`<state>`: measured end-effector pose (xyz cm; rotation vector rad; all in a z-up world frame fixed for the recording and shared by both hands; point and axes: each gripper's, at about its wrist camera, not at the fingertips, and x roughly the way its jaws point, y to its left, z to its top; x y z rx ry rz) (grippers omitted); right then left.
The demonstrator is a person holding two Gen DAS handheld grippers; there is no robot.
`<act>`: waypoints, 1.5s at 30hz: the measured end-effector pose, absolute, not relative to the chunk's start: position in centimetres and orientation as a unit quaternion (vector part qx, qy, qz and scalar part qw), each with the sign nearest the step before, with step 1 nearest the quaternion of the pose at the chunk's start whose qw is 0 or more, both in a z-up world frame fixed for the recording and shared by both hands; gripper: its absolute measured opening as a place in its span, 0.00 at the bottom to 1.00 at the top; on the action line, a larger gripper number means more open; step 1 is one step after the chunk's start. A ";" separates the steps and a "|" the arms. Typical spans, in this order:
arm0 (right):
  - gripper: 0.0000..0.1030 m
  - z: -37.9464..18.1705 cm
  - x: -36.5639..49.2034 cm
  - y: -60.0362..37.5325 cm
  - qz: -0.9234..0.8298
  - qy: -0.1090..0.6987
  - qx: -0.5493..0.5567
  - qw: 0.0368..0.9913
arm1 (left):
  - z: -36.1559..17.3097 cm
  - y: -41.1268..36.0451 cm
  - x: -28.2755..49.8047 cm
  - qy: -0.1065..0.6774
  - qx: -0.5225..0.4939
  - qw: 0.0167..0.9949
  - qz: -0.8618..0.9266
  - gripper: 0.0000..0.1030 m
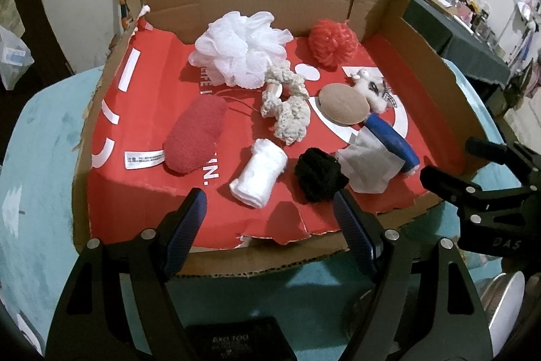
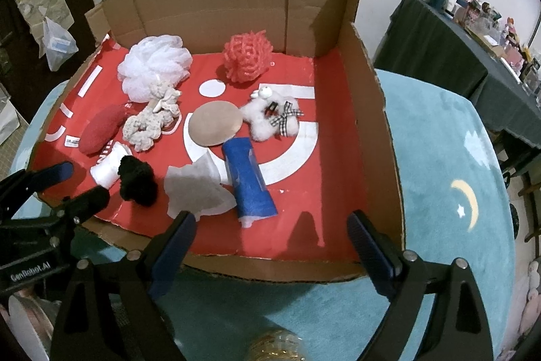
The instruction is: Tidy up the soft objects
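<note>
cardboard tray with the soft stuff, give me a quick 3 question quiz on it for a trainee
1. True or false: the left gripper and the right gripper are both open and hold nothing.
2. Multiple choice: what does the round tan pad overlap? A) the rolled blue cloth B) the coral-red mesh pouf C) the fluffy black pompom
3. Fill in: the white mesh bath pouf lies toward the ___ wall of the open cardboard tray.

Key: 1 true. 2 A. 3 back.
</note>
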<state>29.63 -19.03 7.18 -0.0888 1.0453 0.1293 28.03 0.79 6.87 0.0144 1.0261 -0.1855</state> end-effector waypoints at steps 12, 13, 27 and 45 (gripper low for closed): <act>1.00 10.1 28.2 -19.4 0.063 0.467 -0.042 0.881 | 12.1 2.2 24.4 0.428 -0.010 0.899 -0.096 0.84; 1.00 10.6 27.9 -19.5 0.063 0.462 -0.042 0.884 | 12.4 2.3 24.0 0.421 -0.009 0.902 -0.095 0.84; 1.00 17.8 16.7 -21.9 0.091 0.341 -0.016 0.936 | 16.1 1.9 13.0 0.321 -0.011 0.942 -0.096 0.95; 1.00 7.5 9.3 -21.9 0.096 0.364 -0.018 0.926 | 5.5 0.3 9.2 0.391 -0.006 0.917 -0.073 0.95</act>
